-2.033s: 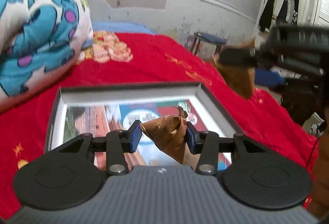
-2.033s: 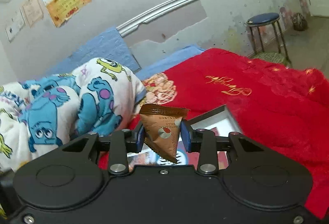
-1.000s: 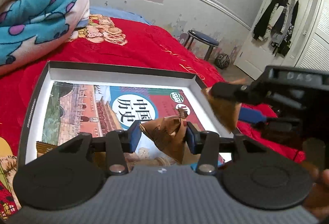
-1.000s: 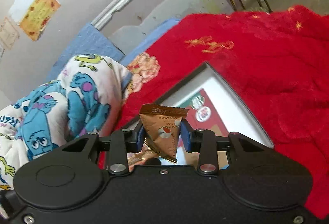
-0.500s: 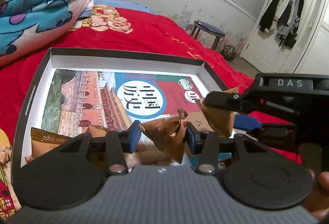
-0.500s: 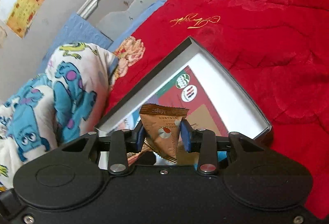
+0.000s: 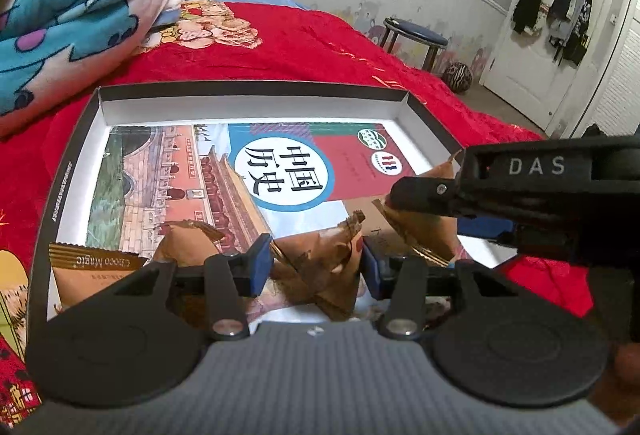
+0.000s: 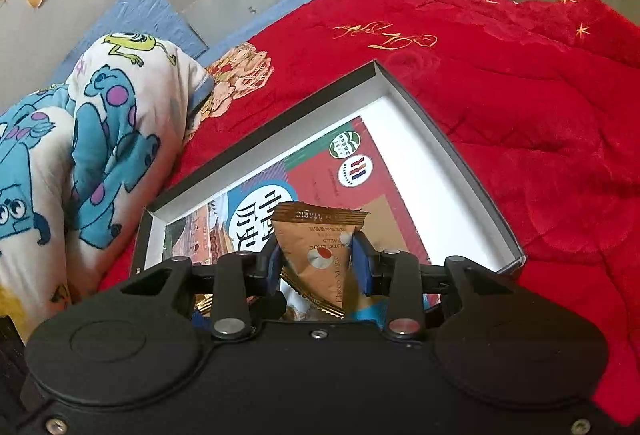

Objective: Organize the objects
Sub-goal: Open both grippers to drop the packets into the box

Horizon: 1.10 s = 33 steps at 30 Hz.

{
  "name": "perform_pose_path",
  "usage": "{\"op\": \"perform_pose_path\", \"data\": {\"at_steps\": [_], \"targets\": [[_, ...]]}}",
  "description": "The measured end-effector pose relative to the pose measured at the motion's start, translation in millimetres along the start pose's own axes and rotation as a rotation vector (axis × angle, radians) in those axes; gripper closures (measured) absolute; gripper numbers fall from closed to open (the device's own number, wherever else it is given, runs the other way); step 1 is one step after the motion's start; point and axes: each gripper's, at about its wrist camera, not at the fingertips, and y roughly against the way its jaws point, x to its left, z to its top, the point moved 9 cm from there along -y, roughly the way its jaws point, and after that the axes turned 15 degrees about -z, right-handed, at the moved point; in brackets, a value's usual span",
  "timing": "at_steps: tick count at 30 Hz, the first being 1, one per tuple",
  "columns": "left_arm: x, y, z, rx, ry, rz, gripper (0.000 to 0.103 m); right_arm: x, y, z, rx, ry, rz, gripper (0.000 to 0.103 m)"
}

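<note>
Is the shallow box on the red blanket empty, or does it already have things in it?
Not empty. The box holds a picture book lying flat, with a brown snack packet resting at its near left corner.

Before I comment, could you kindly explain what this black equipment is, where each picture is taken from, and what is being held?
There is no robot. A person holds a two-finger gripper in each hand, and a fisheye camera on each looks along its fingers. That gives a left wrist view and a right wrist view. On a red blanket lies a shallow box with a picture book and loose packets in it. The right gripper is clamped on a Choco Magic packet above the box. The left gripper has a crumpled brown packet between its jaws, which have just been opening. I cannot tell whether the pads press it.
</note>
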Motion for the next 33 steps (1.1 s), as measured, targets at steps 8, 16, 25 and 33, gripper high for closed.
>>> {"op": "perform_pose_path", "data": {"at_steps": [8,16,25,33], "targets": [[0,-1,0,0.006,0.000,0.013,0.044,2,-3,-3,0.007,0.057,-0.036,0.068],[-3,-2,-2,0.026,-0.028,0.025,0.040,2,-5,-6,0.024,0.102,-0.072,0.068],[-4,-3,-2,0.030,-0.035,0.026,0.040,3,-7,-8,0.035,0.124,-0.081,0.068],[-4,-3,-2,0.032,-0.044,0.025,0.040,3,-7,-11,0.039,0.151,-0.098,0.068]]}}
